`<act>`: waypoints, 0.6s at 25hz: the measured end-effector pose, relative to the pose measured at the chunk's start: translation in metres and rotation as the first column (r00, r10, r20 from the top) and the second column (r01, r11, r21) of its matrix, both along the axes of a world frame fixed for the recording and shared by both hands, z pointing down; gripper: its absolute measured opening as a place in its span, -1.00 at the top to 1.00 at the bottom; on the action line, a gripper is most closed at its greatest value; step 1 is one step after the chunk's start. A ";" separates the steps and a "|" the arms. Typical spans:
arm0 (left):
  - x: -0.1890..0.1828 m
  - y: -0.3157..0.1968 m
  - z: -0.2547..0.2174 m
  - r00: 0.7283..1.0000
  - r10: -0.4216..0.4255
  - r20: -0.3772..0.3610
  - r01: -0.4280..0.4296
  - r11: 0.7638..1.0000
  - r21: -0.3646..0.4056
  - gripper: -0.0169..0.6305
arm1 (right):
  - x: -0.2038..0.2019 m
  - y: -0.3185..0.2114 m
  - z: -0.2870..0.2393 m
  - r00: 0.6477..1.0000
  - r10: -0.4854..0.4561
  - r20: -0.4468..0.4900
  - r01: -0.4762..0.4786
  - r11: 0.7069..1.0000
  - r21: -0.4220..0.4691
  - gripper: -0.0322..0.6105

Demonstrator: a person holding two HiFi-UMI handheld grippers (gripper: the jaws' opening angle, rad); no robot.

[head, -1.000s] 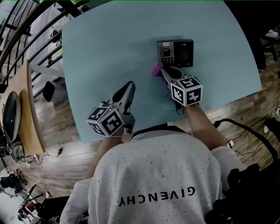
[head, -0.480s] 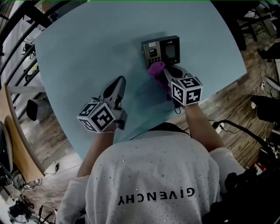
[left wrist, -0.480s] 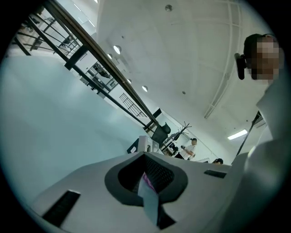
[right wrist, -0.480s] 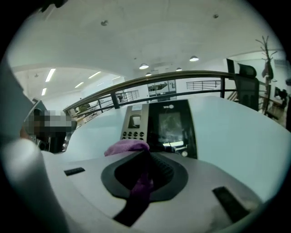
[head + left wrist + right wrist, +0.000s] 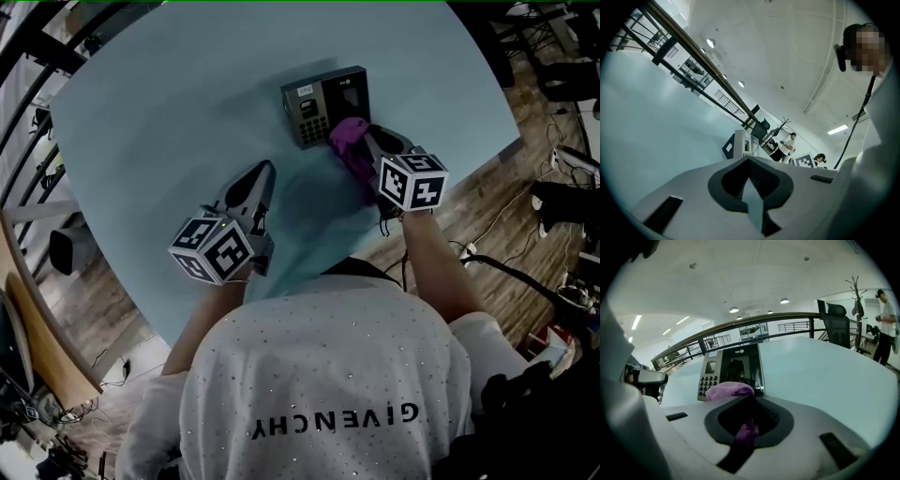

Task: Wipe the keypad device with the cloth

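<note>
**Left gripper** (image 5: 260, 180) – hand-held, marker cube (image 5: 214, 249) at its rear. It sits low over the near left part of the worktop, pointing away from the person. In the left gripper view (image 5: 749, 161) the jaws are together at the tips with nothing between them; only a thin strip of worktop colour shows through the opening behind the tips. It is well apart from the device.

**Worktop** (image 5: 178, 103) – pale teal, with a rounded outline, standing on a wooden floor (image 5: 473, 225).

**Keypad device** (image 5: 323, 101) – a dark, flat-bodied terminal on the far middle of the worktop. The grey keypad block is on its left half and the dark screen panel on its right. In the right gripper view (image 5: 733, 364) it stands tilted back, facing the camera.

**Cloth** (image 5: 350, 141) – a purple wad at the device's near right edge, below the screen panel. In the head view it overlaps that edge. In the right gripper view (image 5: 730, 390) it bunches in front of the device's lower edge, and a tail of it runs back through the jaw opening.

**Right gripper** (image 5: 364, 155) – hand-held, marker cube (image 5: 412, 181) at its rear, angled toward the device from the near right. Its jaws (image 5: 751, 401) are clamped on the cloth.

**Background, right gripper view** – a railing (image 5: 740, 324), an office chair (image 5: 836, 324), a coat stand (image 5: 856, 301) and a standing person (image 5: 885, 319) at the far right.
</note>
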State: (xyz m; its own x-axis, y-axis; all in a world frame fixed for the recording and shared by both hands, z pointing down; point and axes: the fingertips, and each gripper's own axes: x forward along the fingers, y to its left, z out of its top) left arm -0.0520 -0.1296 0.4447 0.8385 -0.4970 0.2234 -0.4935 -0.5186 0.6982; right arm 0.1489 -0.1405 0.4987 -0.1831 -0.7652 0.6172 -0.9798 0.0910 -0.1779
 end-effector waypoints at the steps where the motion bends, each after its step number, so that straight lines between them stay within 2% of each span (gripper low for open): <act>1: 0.001 -0.001 0.001 1.000 -0.001 -0.003 0.001 1.000 -0.008 0.95 | 0.003 0.001 0.000 1.000 0.002 -0.007 -0.002 1.000 -0.004 0.81; 5: 0.002 -0.004 0.005 0.999 -0.029 -0.045 0.026 0.997 -0.066 0.95 | 0.019 0.004 0.002 0.999 0.031 -0.022 -0.031 0.999 -0.014 0.81; 15: -0.005 -0.011 -0.004 0.996 -0.059 -0.062 0.056 0.997 -0.047 0.95 | 0.044 0.013 0.010 0.995 0.072 -0.069 -0.077 0.995 -0.068 0.81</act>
State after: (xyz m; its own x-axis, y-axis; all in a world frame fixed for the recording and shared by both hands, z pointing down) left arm -0.0569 -0.1409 0.4410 0.8220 -0.5356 0.1936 -0.4755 -0.4582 0.7510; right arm 0.1928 -0.1272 0.5083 -0.0840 -0.7295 0.6789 -0.9933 0.0071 -0.1153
